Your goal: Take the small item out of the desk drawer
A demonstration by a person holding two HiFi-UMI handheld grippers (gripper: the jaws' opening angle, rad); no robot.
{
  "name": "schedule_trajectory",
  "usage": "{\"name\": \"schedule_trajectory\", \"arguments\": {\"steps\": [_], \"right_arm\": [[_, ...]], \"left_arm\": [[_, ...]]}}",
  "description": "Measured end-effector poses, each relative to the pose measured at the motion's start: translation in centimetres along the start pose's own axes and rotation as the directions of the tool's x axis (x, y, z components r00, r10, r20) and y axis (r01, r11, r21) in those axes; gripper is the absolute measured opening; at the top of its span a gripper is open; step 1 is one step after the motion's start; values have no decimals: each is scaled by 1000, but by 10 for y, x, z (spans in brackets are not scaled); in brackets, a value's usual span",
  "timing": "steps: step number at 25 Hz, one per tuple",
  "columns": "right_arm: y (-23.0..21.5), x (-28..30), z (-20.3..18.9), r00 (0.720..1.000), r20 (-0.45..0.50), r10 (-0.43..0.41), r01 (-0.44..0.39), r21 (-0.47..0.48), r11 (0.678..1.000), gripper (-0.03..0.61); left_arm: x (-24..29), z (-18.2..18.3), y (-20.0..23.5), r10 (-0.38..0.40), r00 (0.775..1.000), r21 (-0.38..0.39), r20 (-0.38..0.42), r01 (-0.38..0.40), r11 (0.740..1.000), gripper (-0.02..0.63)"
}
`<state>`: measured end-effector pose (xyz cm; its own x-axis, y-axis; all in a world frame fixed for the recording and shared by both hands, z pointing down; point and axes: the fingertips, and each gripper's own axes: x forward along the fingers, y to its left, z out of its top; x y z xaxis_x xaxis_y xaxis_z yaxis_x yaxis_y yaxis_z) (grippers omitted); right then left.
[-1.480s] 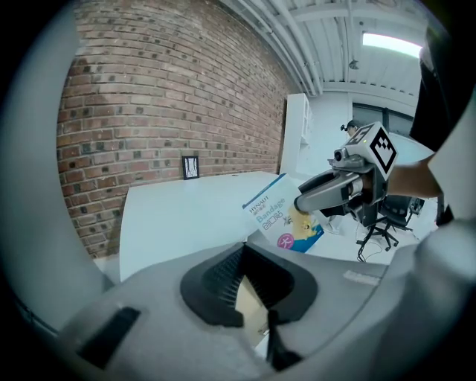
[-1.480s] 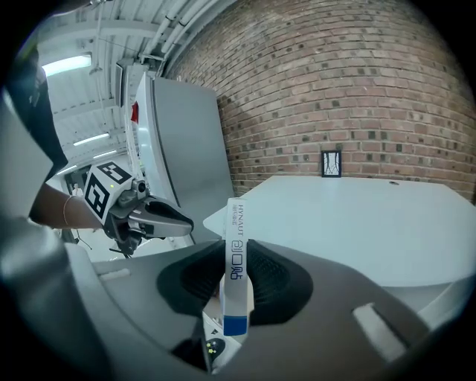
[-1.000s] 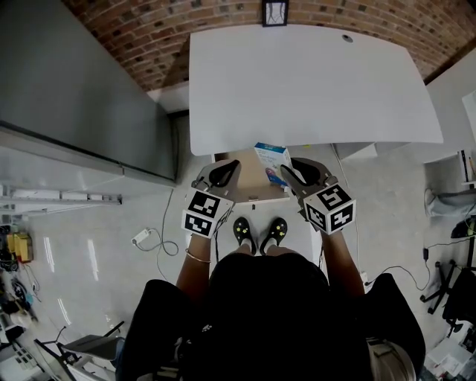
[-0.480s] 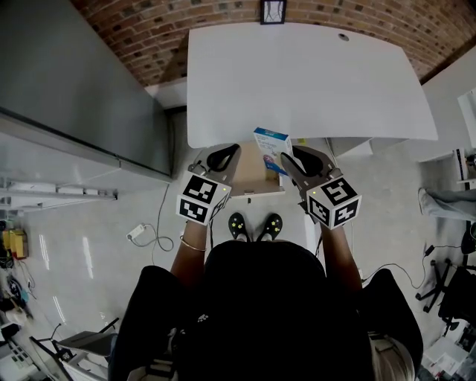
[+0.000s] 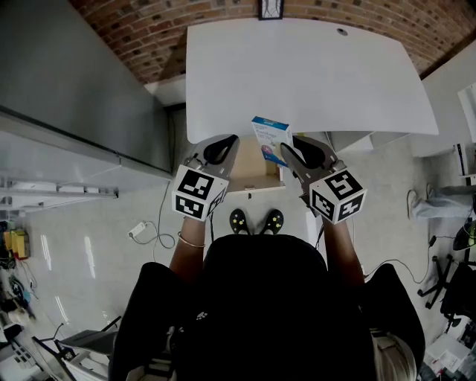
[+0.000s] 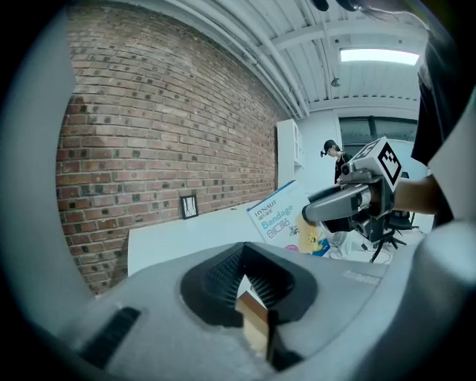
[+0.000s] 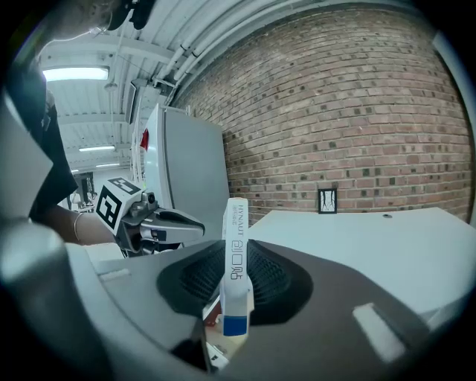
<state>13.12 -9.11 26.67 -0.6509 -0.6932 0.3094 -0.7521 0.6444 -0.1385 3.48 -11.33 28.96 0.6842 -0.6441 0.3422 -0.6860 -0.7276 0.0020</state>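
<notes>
A small white and blue bandage box [image 5: 271, 139] stands upright between the jaws of my right gripper [image 5: 287, 153], which is shut on it. In the right gripper view the box [image 7: 236, 268] shows edge-on, pinched low between the pads. It hangs over the front edge of the white desk [image 5: 305, 74], above the open drawer [image 5: 251, 175] with its wooden inside. My left gripper [image 5: 216, 152] hovers over the drawer's left side, shut and empty. The left gripper view shows the box [image 6: 281, 218] held by the right gripper [image 6: 343, 205].
A tall grey cabinet [image 5: 74, 82] stands left of the desk against the brick wall [image 5: 163, 30]. A small black frame [image 5: 272, 9] sits on the wall behind the desk. The person's shoes [image 5: 254, 221] are under the drawer's front. A cable [image 5: 152, 234] lies on the floor.
The right gripper has carried the box up and forward, from over the drawer to the desk's front edge. The left gripper moved forward alongside it, still shut.
</notes>
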Motion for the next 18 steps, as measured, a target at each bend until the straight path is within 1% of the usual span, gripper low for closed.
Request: {"name": "schedule_trajectory", "arguments": {"steps": [9,18], "right_arm": [[1,-1,3,1000,-3,9,-9,-12,1000,100],[3,-1,4,1000,-2,21,-21,-1,1000,100]], "left_arm": [[-5,2,-1,14,1000,-9,8,-14,1000,0],[-7,3,0,22,1000,-17,10,-22,1000,0]]}}
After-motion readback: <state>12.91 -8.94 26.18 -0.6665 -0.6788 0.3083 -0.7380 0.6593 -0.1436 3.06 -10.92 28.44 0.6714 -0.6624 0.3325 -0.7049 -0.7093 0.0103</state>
